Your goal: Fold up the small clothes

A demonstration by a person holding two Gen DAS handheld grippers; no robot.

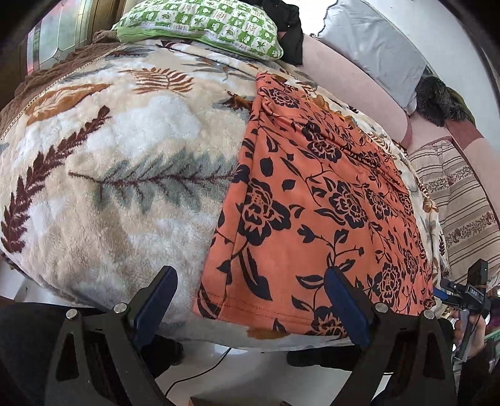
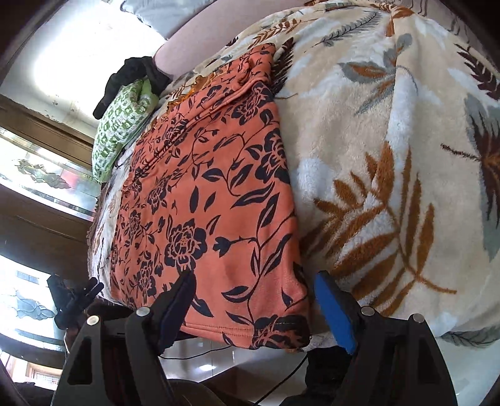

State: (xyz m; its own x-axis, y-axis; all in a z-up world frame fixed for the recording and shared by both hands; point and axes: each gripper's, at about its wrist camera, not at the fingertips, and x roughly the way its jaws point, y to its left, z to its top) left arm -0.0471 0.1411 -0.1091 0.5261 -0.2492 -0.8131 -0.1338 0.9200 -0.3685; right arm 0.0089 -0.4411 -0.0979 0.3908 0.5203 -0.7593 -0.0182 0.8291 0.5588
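Observation:
An orange garment with a black flower print (image 1: 315,200) lies flat on a leaf-patterned fleece blanket (image 1: 103,175), its stitched hem at the near bed edge. My left gripper (image 1: 250,274) is open above the hem's left corner, its fingers clear of the cloth. In the right wrist view the same garment (image 2: 212,193) stretches away from me. My right gripper (image 2: 254,281) stands open over the near right corner and holds nothing. Each gripper shows small in the other's view: the right gripper (image 1: 450,295) beyond the garment's right edge, the left gripper (image 2: 87,292) at its left.
A green patterned pillow (image 1: 200,25), a black cloth (image 1: 290,28) and a grey pillow (image 1: 368,40) lie at the far side. A striped cushion (image 1: 462,193) lies to the right. Below the bed edge is pale floor with a black cable (image 1: 200,371).

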